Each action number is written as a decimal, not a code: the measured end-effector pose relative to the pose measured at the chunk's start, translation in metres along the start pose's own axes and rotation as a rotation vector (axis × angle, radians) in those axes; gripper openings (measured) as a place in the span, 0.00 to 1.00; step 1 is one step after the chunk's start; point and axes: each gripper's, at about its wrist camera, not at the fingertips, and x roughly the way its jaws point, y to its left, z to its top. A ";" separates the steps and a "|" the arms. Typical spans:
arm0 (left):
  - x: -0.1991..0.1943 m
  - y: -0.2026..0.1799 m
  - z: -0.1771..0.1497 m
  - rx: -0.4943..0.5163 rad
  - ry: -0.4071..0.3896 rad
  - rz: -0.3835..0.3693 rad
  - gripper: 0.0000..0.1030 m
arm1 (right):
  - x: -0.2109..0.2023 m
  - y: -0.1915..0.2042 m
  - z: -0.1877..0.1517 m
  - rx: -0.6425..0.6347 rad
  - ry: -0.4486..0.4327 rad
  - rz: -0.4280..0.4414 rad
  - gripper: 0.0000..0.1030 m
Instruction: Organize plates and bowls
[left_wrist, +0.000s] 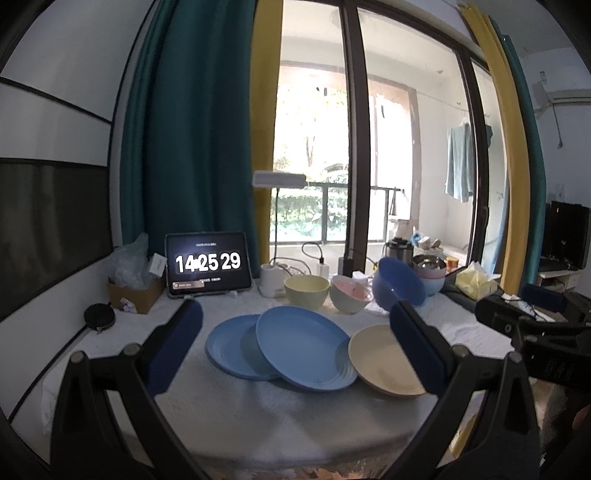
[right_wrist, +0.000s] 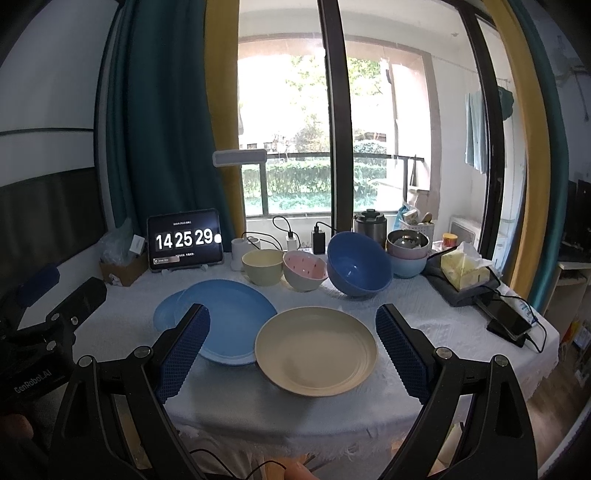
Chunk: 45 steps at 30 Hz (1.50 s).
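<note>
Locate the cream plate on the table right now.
In the right wrist view the cream plate lies near the table's front edge, between the open right tongs, just right of the blue plate and before the bowls.

Both tools same build: left tool (left_wrist: 295, 343), right tool (right_wrist: 293, 349), black frames, silver screws, blue textured pads (right_wrist: 184, 350). "GenRobot.AI" printed white on left one's body.

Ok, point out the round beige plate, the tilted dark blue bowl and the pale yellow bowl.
Round beige plate (right_wrist: 316, 349): right wrist view, centre.
Tilted dark blue bowl (right_wrist: 356, 264): right wrist view, inside.
Pale yellow bowl (left_wrist: 306, 295): left wrist view, outer wall.
</note>
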 end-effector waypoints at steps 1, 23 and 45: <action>0.005 0.000 -0.001 0.001 0.010 0.001 0.99 | 0.004 -0.001 0.000 0.000 0.008 0.001 0.91; 0.112 0.010 -0.035 0.009 0.238 0.045 0.90 | 0.097 -0.012 -0.006 0.023 0.187 0.039 0.91; 0.218 0.031 -0.081 -0.061 0.539 0.126 0.45 | 0.193 -0.019 -0.010 0.027 0.337 0.095 0.78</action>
